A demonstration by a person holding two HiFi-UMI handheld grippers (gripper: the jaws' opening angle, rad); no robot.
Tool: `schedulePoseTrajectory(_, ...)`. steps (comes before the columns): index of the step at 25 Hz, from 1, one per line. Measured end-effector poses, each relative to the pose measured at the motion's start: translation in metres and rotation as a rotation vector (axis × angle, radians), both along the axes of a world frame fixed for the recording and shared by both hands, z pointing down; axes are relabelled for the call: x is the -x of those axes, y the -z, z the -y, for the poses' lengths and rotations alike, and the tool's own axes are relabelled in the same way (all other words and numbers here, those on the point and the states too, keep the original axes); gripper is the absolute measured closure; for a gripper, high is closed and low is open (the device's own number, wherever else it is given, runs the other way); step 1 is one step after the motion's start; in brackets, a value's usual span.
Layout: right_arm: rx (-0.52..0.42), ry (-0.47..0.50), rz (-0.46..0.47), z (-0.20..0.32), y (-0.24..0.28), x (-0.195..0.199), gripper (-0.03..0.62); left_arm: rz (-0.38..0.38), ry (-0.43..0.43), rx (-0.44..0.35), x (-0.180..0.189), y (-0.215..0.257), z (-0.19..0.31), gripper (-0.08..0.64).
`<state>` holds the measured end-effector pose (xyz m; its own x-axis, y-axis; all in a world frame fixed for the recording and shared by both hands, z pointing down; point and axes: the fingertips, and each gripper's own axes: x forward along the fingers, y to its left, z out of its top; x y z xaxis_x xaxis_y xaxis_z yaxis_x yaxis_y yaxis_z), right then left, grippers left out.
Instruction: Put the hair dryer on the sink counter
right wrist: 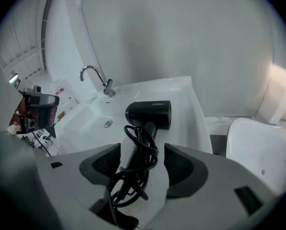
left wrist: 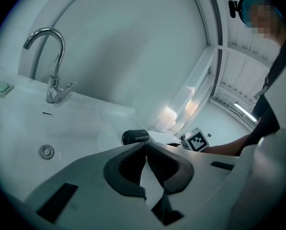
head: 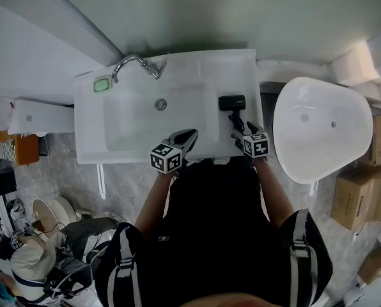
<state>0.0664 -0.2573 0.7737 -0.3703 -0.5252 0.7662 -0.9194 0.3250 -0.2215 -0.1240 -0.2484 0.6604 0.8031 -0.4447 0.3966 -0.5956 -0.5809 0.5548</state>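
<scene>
The hair dryer [right wrist: 150,114] lies on the sink counter [right wrist: 187,97] beside the basin [right wrist: 92,116] — placing looks done. My right tongs [right wrist: 142,158] stand released, jaws wide either side of its cord [right wrist: 133,176], not pressing; my left tongs [left wrist: 146,151] are clenched, empty. Next — draw straight back without snagging that cord.

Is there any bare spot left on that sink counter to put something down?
Yes: the back ledge between faucet and dryer, and the left ledge in front of the soap. The right ledge is crowded: dryer, its cord, and the right gripper's open jaws either side.
</scene>
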Motion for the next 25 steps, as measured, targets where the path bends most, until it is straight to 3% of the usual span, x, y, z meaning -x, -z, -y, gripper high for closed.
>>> schedulePoseTrajectory(5,-0.056,0.016,-0.016,-0.009,0.019,-0.013,0.283,0.011,0.031,-0.028,-0.007,0.009,-0.001,0.538)
schedulePoseTrajectory(8,-0.091,0.014,-0.001,-0.011,0.031,-0.021,0.388,0.026,0.038,-0.025,-0.013,0.008,-0.005,0.538)
schedulePoseTrajectory(10,-0.138,0.018,-0.01,-0.012,0.042,-0.027,0.52,0.036,0.034,-0.029,-0.02,0.01,-0.007,0.538)
schedulePoseTrajectory(11,-0.16,0.022,-0.004,-0.013,0.049,-0.03,0.531,0.039,0.032,-0.033,-0.025,0.012,-0.01,0.538)
schedulePoseTrajectory(17,-0.241,0.084,0.117,-0.036,0.084,-0.035,0.534,0.054,0.052,-0.064,-0.048,0.024,-0.027,0.538)
schedulePoseTrajectory(25,-0.248,0.121,0.121,-0.055,0.09,-0.051,0.534,0.069,0.066,-0.063,-0.068,0.03,-0.05,0.538)
